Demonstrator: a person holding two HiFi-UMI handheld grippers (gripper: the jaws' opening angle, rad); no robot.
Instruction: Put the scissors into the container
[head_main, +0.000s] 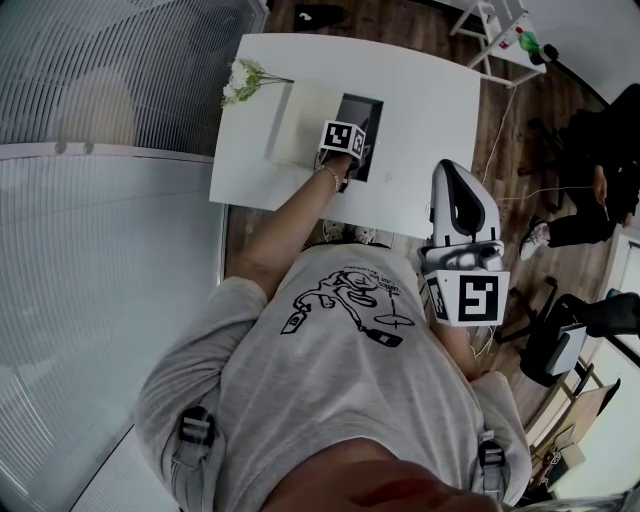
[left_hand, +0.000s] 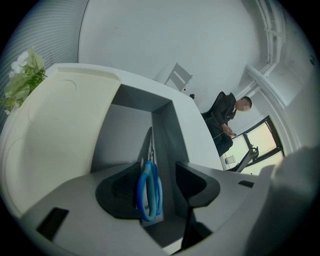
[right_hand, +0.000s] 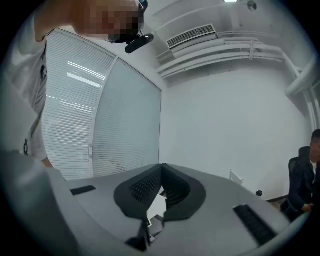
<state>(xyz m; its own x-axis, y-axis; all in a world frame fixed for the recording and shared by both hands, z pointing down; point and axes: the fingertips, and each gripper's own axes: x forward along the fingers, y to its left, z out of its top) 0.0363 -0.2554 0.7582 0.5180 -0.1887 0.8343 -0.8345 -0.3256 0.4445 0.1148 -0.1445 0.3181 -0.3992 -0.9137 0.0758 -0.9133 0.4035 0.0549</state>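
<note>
While the left gripper (left_hand: 159, 172) hangs over the dark container (left_hand: 127, 132) on the white table (head_main: 420, 100) with its jaws wide apart, the blue-handled scissors (left_hand: 149, 192) sit between them inside the container against its wall. The right gripper (right_hand: 161, 192), off the table, is closed and empty.

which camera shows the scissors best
The left gripper view: the scissors, blue handles nearest, show in full between the open jaws of the left gripper, blades pointing into the grey container. In the head view that gripper covers them; only the container's edge shows. The right gripper view faces a wall and blinds, no scissors.
</note>
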